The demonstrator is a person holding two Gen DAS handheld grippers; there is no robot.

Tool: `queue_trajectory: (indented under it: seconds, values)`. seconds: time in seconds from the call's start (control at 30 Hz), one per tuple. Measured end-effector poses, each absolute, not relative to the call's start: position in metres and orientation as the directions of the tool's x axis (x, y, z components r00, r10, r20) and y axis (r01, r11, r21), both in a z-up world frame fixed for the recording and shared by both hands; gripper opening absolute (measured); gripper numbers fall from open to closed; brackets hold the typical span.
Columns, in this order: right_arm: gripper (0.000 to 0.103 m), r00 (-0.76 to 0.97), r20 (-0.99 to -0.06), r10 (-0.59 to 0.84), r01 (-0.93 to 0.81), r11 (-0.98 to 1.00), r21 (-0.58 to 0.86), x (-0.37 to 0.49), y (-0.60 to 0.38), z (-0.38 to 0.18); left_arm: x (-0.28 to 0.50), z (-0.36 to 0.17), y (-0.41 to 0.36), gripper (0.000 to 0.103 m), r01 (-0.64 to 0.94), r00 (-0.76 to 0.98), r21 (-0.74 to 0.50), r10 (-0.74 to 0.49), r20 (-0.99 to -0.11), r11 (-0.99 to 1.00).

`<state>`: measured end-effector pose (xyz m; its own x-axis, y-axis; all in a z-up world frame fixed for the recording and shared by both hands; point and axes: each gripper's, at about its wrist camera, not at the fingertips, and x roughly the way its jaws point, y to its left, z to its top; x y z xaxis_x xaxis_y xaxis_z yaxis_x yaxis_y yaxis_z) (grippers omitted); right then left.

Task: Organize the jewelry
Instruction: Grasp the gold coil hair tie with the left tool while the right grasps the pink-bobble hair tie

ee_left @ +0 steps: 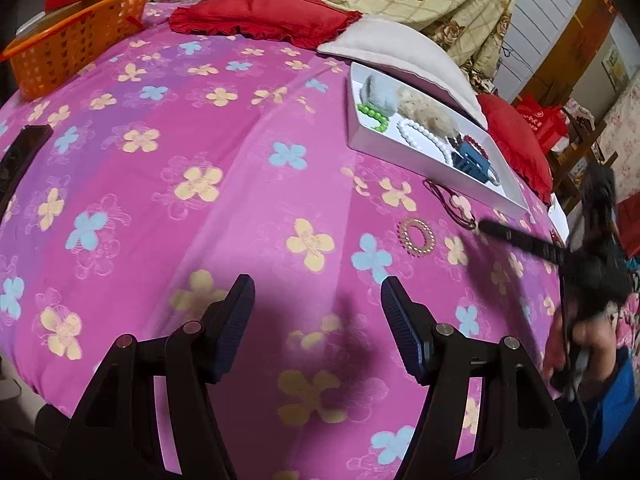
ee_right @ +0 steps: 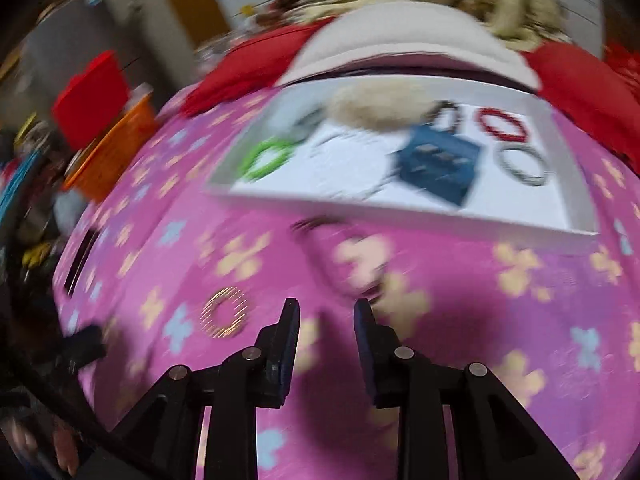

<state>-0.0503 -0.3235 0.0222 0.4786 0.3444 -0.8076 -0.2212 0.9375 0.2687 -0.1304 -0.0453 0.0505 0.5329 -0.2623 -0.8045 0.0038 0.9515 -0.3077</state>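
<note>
Lying loose on the bed beside the white tray's (ee_left: pixel 432 162) near edge: gold beaded bracelet (ee_left: pixel 416 236) and dark cord necklace (ee_left: pixel 450 204), likely light, limp, best pinched at rim; left gripper (ee_left: pixel 316 308) jaws wide, empty; right gripper (ee_right: pixel 326 312) jaws narrow, empty.

Left claw (ee_left: pixel 318 308) tipped down, two fingers (ee_left: pixel 240 316) spread wide, nothing between them. Right claw (ee_right: pixel 327 326) tipped down too, fingers (ee_right: pixel 290 332) close together with a small gap, nothing pinched. Seen from the left wrist, right claw out to the side, blurry, gripped by a hand (ee_left: pixel 576 344) with a blue sleeve.
</note>
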Motion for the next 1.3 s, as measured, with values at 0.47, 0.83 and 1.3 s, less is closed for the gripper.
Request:
queue_trajectory:
  seconds: [0.47, 0.83, 1.3]
  values:
    - [0.035, 0.495, -0.834, 0.244, -0.257, 0.958, 0.128, -0.008, -0.304, 0.009, -0.086, 0.043, -0.108, 0.066, 0.164, 0.504, -0.230, -0.282, -0.817, 0.959]
    - [0.035, 0.542, -0.817, 0.196, -0.308, 0.951, 0.024, -0.013, -0.292, 0.004, -0.046, 0.028, -0.146, 0.064, 0.268, 0.458, -0.216, -0.321, -0.829, 0.939]
    - [0.035, 0.548, -0.804, 0.230, -0.280, 0.956, 0.082, -0.032, -0.306, 0.011, -0.051, 0.028, -0.152, 0.002, 0.285, 0.445, -0.265, -0.372, -0.815, 0.921]
